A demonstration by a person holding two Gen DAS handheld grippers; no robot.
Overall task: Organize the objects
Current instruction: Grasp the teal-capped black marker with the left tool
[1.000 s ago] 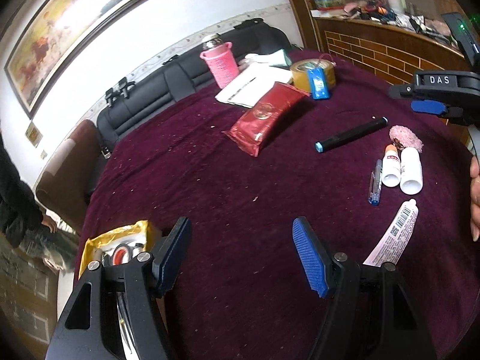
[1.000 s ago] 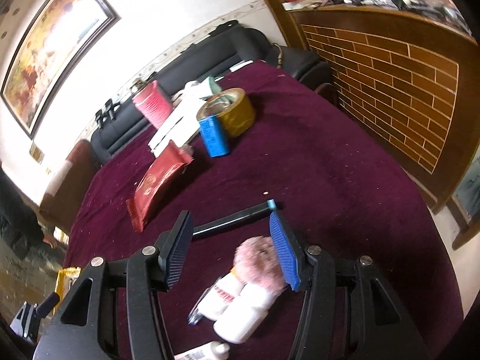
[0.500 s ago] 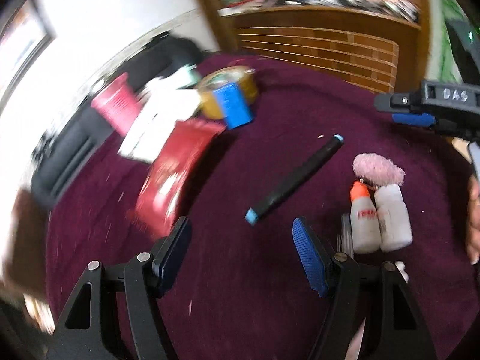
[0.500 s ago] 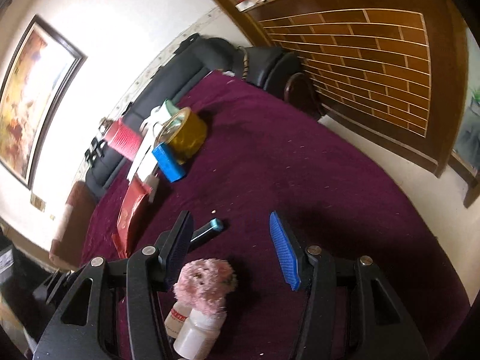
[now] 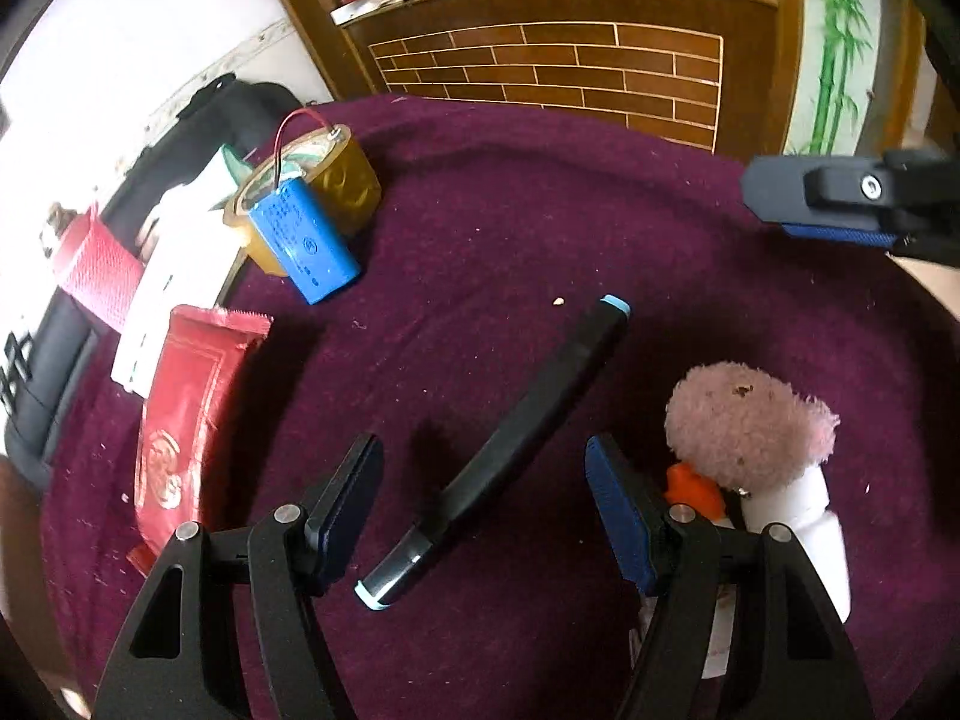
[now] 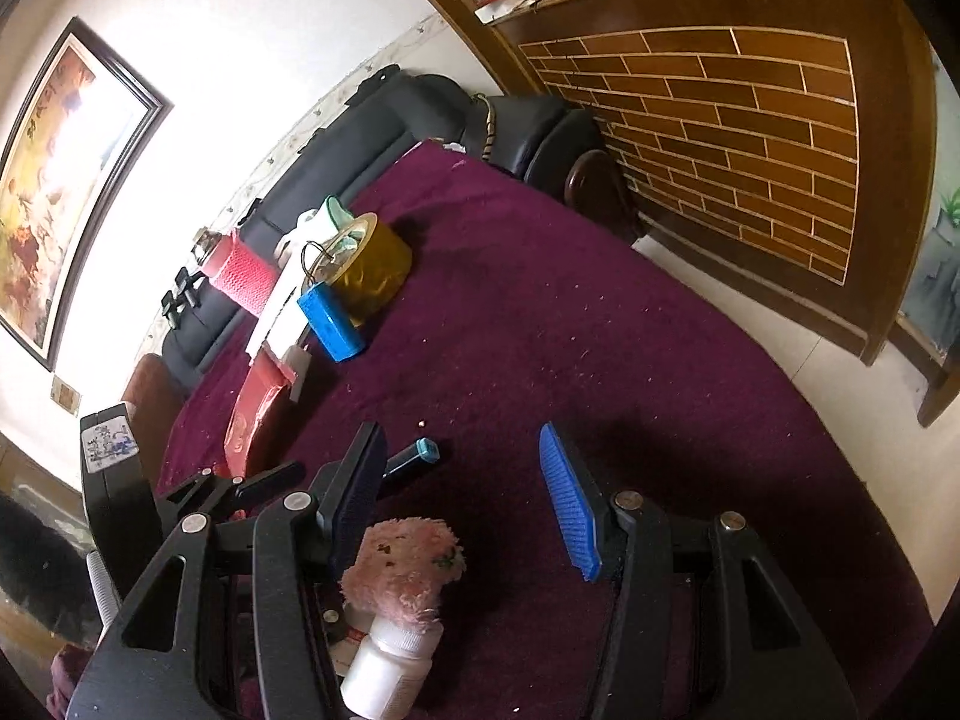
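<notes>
A black pen-like stick with light-blue ends (image 5: 516,438) lies on the purple cloth (image 5: 540,228); its near part sits between the open jaws of my left gripper (image 5: 483,501), untouched. Its far tip shows in the right wrist view (image 6: 417,453). A pink fluffy puff (image 5: 747,420) rests on a white bottle (image 5: 819,534) beside an orange-capped bottle (image 5: 693,489), right of the left gripper. My right gripper (image 6: 462,492) is open and empty; the puff (image 6: 408,564) and white bottle (image 6: 384,666) lie by its left finger. It shows at the left wrist view's right edge (image 5: 840,204).
At the far left stand a gold tape roll (image 5: 336,180), a blue battery pack (image 5: 303,237), a red packet (image 5: 180,414), white papers (image 5: 180,282) and a pink cup (image 5: 99,270). A black sofa (image 6: 360,138) and a brick-patterned counter (image 6: 720,90) border the table.
My left gripper has swung right and forward, from the table's left edge to over the black stick. My right gripper has shifted right, so the puff now lies by its left finger.
</notes>
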